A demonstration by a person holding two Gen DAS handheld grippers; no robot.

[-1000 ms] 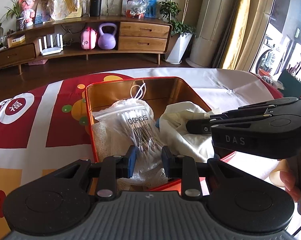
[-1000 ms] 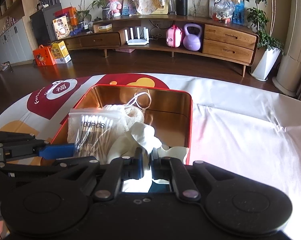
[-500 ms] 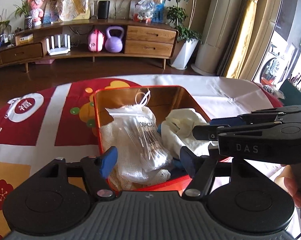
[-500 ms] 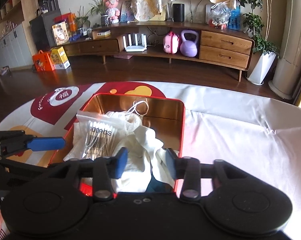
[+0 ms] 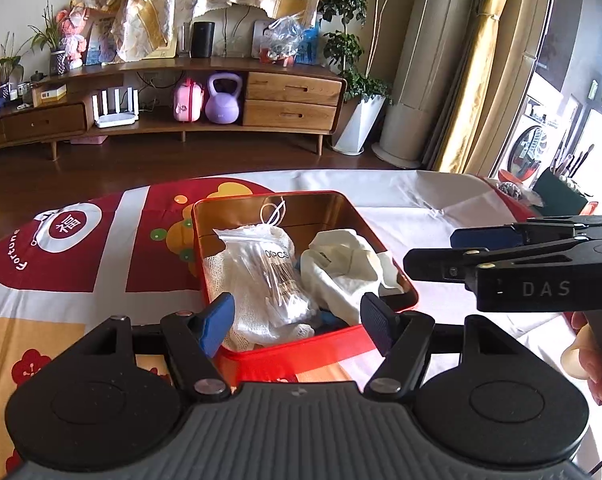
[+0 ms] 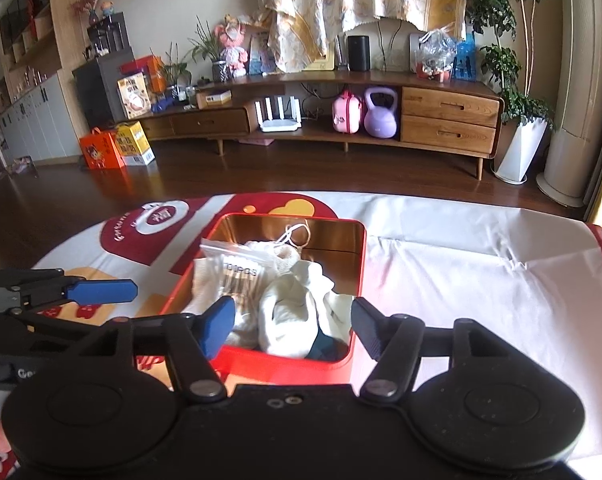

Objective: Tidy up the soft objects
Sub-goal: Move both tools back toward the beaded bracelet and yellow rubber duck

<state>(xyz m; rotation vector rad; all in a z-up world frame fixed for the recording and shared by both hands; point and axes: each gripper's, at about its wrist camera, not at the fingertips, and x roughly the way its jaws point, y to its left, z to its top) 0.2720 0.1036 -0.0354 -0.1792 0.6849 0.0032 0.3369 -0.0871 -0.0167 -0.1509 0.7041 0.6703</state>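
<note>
- Left tool [image 5: 297,322]: jaws sitting wide apart, nothing between the pads; it has just been opening.
- Right tool [image 6: 293,326]: also gaping and empty, jaws just been opening.
- Red tin [image 5: 397,276] is sitting on the worktop [image 6: 461,272], on its printed cloth.
- Lying in the tin: bag of cotton swabs [image 5: 273,264] over white gauze [image 5: 253,320] at left, cream cloth [image 5: 341,264] at right.
- Both tools are hovering at the tin's near edge, touching nothing.
</note>
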